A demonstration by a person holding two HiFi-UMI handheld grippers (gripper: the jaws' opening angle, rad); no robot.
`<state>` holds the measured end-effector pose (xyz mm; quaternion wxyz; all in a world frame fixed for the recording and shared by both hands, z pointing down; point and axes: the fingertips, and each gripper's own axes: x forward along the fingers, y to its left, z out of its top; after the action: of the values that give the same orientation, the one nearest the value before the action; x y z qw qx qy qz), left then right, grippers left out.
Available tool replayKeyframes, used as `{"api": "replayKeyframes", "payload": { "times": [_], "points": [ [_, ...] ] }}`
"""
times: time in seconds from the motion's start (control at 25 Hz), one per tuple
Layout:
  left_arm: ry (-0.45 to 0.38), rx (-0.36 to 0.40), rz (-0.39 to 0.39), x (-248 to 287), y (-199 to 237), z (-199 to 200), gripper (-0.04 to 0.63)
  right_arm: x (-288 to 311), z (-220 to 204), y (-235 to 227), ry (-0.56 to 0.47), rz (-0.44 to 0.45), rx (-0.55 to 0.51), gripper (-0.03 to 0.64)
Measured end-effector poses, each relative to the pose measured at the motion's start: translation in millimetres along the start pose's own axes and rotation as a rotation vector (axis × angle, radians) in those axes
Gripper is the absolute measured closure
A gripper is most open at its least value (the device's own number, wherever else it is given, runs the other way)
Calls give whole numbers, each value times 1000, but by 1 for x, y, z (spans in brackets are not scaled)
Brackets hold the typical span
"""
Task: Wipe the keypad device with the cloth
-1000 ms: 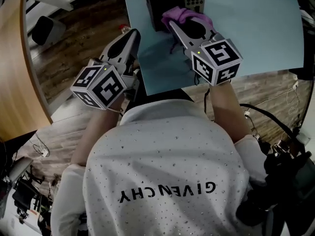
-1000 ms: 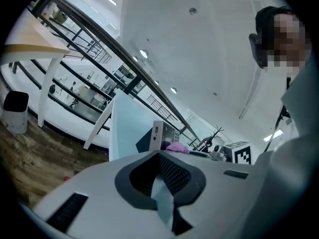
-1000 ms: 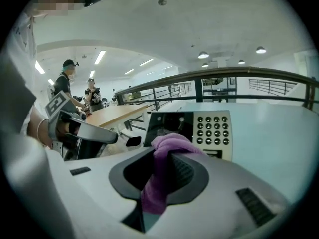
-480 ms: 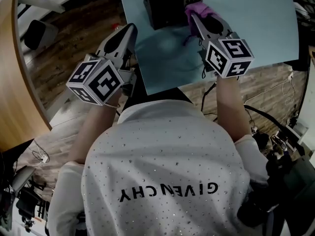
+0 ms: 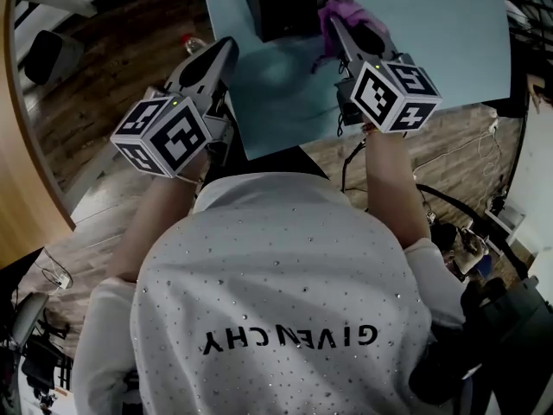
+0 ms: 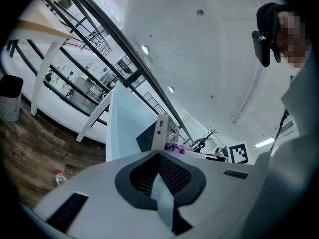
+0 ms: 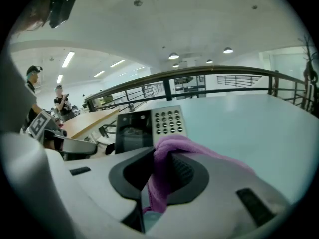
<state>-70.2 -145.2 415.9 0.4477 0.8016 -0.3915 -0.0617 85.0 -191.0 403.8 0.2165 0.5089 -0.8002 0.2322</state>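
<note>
Jaws of our right gripper (image 5: 335, 26) clamp a purple fleecy cloth (image 5: 347, 9) in the head view, just beside the dark boxy keypad device (image 5: 281, 3) on the pale blue table (image 5: 449, 41). In the left gripper view, our left gripper (image 6: 160, 156) has its jaws together, empty. In the right gripper view, the device's grey button panel stands just beyond the tips. We judge wiping is under way; next we must press the cloth onto that face.

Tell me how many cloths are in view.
1. The purple cloth is clamped in the right gripper, by the keypad device. Others could lie out of frame.
</note>
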Motion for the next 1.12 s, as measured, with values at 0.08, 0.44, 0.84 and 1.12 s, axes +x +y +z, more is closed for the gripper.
{"api": "replayKeyframes", "payload": {
  "times": [0.08, 0.44, 0.84, 1.12],
  "points": [
    [0, -13, -13, 3, -5, 0, 594, 1, -6, 41, 15, 107, -33, 549],
    [-24, -29, -60, 8, -15, 11, 594, 16, -40, 118, 159, 282, -273, 549],
    [-102, -92, -27, -9, -3, 30, 594, 9, -38, 71, 197, 164, -205, 549],
    [-116, -50, -11, -12, 4, 36, 594, 10, -40, 31, 220, 63, -143, 549]
  ]
}}
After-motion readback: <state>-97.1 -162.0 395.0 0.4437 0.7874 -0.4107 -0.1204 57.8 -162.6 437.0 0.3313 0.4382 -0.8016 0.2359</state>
